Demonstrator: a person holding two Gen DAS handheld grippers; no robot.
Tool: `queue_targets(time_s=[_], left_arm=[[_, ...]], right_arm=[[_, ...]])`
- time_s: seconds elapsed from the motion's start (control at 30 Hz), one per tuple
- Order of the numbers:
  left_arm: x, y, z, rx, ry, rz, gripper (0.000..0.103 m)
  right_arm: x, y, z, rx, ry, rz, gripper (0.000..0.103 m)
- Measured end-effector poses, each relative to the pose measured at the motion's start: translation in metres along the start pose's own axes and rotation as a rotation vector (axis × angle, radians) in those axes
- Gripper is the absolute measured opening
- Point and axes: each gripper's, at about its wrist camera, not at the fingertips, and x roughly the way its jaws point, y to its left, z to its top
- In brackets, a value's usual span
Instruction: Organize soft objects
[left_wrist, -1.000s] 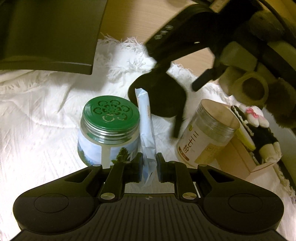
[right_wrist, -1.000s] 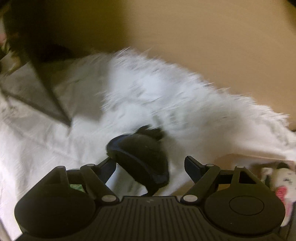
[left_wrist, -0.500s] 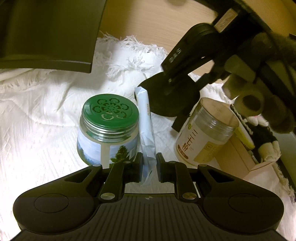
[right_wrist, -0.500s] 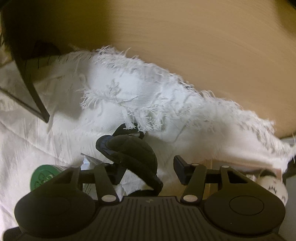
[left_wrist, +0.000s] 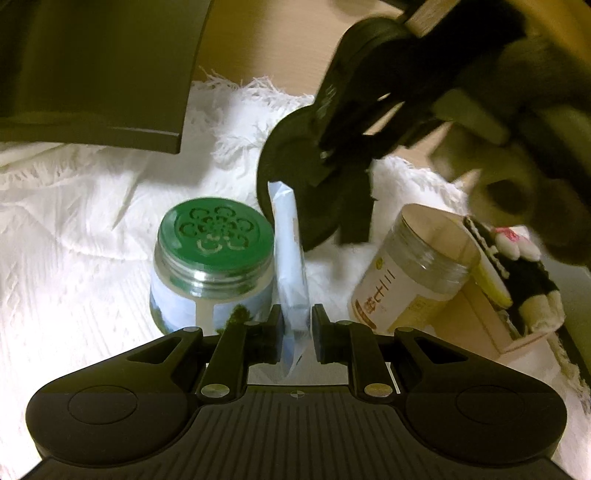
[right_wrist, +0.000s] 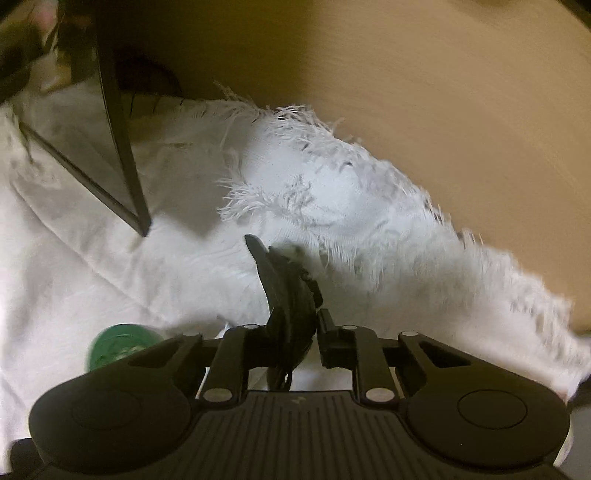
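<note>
In the left wrist view my left gripper (left_wrist: 297, 332) is shut on a pale blue plastic packet (left_wrist: 291, 258), which stands on edge between its pads. Above the packet's far end hangs a black soft pad (left_wrist: 317, 221) with my right gripper (left_wrist: 343, 155) on it, held by a hand in a fuzzy dark glove (left_wrist: 517, 129). In the right wrist view the right gripper (right_wrist: 298, 325) has its jaws closing. The black soft pad (right_wrist: 284, 284) is squeezed upright between its pads, over the white fringed cloth (right_wrist: 332, 206).
A green-lidded jar (left_wrist: 216, 229) stands left of the packet, and a clear jar with a tan label (left_wrist: 413, 266) to its right. A cardboard box (left_wrist: 480, 317) with a black and white plush toy (left_wrist: 524, 280) is far right. A dark panel (left_wrist: 92, 66) overhangs the left.
The right gripper's jaws have come together on the black pad, which now stands on edge between them. The right gripper has rolled. The left gripper and its packet have not moved.
</note>
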Motion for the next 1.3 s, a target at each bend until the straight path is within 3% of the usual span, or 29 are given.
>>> queue_targets(time_s=[0.13,0.3,0.43,0.57,0.83,0.9,1.0,1.17,1.3], left_arm=[[0.001,-0.002,0.006,0.004,-0.009,0.011,0.018],[-0.012,-0.004,0.004,0.045,-0.024,0.025,0.018],[-0.025,-0.002,-0.004,0.049,-0.020,0.022,0.019],[-0.015,0.002,-0.005,0.026,-0.006,0.001,0.021],[-0.001,-0.003,0.001,0.052,-0.051,-0.002,0.023],[0.000,-0.005,0.000,0.062,-0.051,0.018,0.023],[0.000,-0.004,0.000,0.034,-0.034,0.022,0.023],[-0.001,0.005,-0.002,-0.063,-0.007,0.006,0.021],[-0.003,0.008,-0.003,-0.071,0.001,0.007,0.019]], right_arm=[[-0.024,-0.006,-0.009,0.084,0.006,0.043,0.018],[-0.039,0.002,-0.033,0.076,0.041,0.064,0.019],[-0.034,0.013,-0.056,0.043,0.110,0.098,0.026],[-0.026,0.010,-0.059,0.056,0.132,0.101,0.029],[-0.010,0.026,-0.051,0.008,0.129,0.064,0.036],[-0.007,0.028,-0.053,-0.006,0.136,0.054,0.032],[-0.007,0.031,-0.059,-0.036,0.132,0.042,0.013],[-0.021,0.031,-0.068,-0.058,0.084,0.020,0.009],[-0.041,0.020,-0.073,-0.044,0.047,0.019,0.009]])
